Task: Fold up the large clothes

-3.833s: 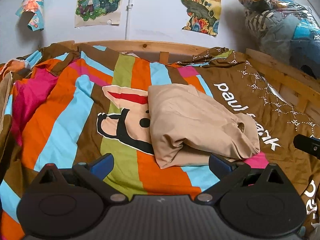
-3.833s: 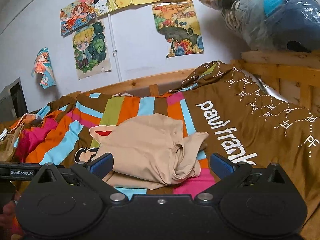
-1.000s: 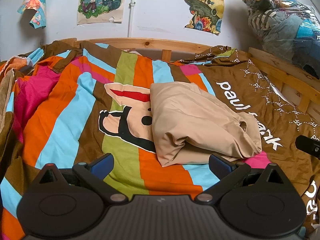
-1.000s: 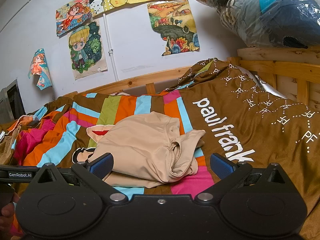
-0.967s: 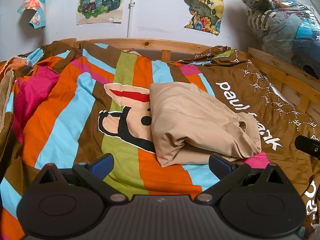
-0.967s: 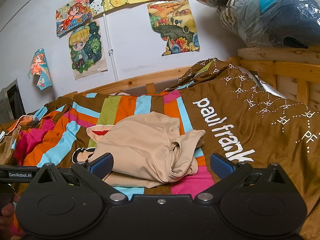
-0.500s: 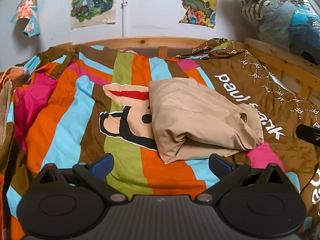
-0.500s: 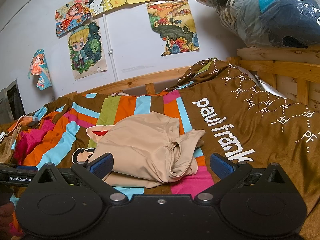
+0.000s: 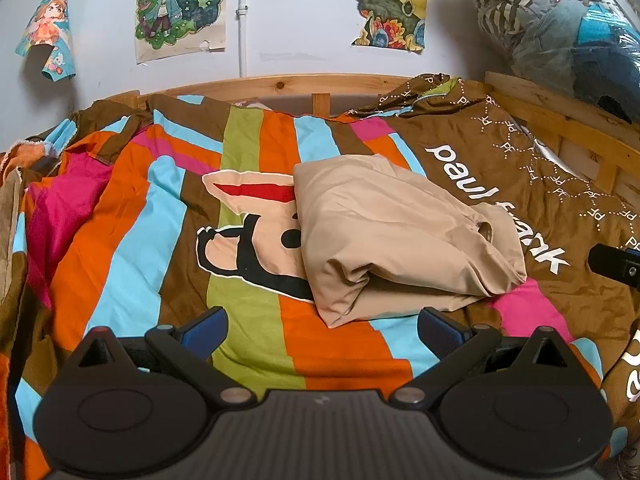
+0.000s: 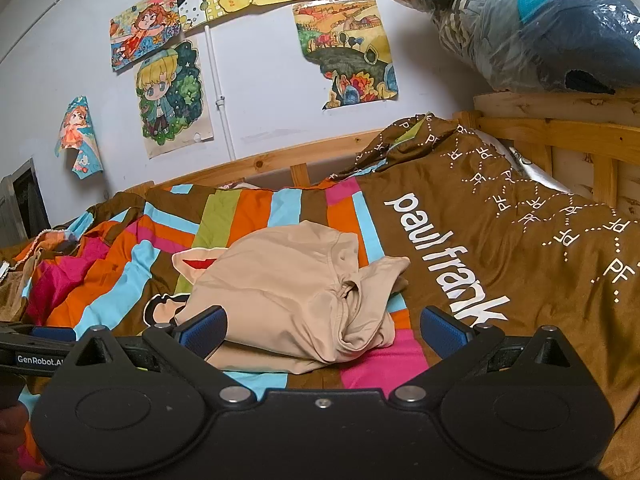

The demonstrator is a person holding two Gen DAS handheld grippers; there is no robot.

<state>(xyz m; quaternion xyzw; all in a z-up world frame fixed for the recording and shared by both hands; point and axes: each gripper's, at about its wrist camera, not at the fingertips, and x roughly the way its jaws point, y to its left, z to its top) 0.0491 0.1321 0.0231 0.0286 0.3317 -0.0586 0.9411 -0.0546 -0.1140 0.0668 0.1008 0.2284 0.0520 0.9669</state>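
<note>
Left wrist view: left gripper (image 9: 322, 326) jaws spread wide, empty, slightly closer to the folded beige garment (image 9: 394, 236) than a second ago. Garment unmoved on striped bedspread (image 9: 132, 216). Right gripper (image 10: 322, 326) likewise wide open, empty, position unchanged.

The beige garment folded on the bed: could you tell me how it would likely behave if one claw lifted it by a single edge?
The beige garment looks thin and soft, with rounded folds, so it would probably droop and come unfolded. It likely weighs little for its bulk. Its loose layers on the striped duvet might slide apart if pushed.
</note>
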